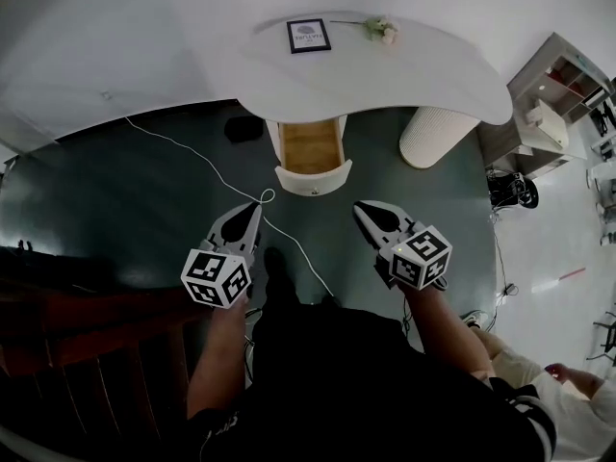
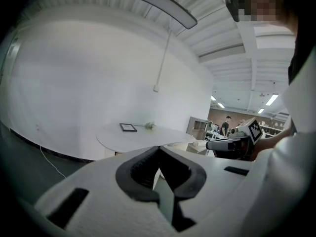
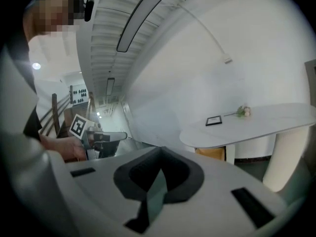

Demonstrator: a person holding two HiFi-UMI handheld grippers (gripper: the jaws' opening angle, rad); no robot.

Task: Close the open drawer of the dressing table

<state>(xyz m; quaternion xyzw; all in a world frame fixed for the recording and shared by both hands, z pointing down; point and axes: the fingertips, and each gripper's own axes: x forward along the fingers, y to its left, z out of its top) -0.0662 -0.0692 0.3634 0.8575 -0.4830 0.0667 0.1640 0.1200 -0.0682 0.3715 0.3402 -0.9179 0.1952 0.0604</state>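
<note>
The white dressing table (image 1: 385,70) stands against the far wall, with a small framed picture (image 1: 308,36) and a flower (image 1: 382,30) on top. Its drawer (image 1: 311,148) is pulled out toward me, showing a wooden inside and a white front (image 1: 314,180). My left gripper (image 1: 255,206) is shut and empty, hanging short of the drawer front to its left. My right gripper (image 1: 361,207) is also shut and empty, short of the front to its right. In the right gripper view the drawer (image 3: 216,153) shows under the tabletop beyond the closed jaws (image 3: 160,149). In the left gripper view the jaws (image 2: 159,148) hide the drawer.
A white ribbed cylinder (image 1: 435,135) stands under the table's right end. A white cable (image 1: 207,166) runs across the dark floor to my feet. A black object (image 1: 244,128) lies left of the drawer. A grey shelf unit (image 1: 551,99) is at right, dark wooden railings (image 1: 77,349) at lower left.
</note>
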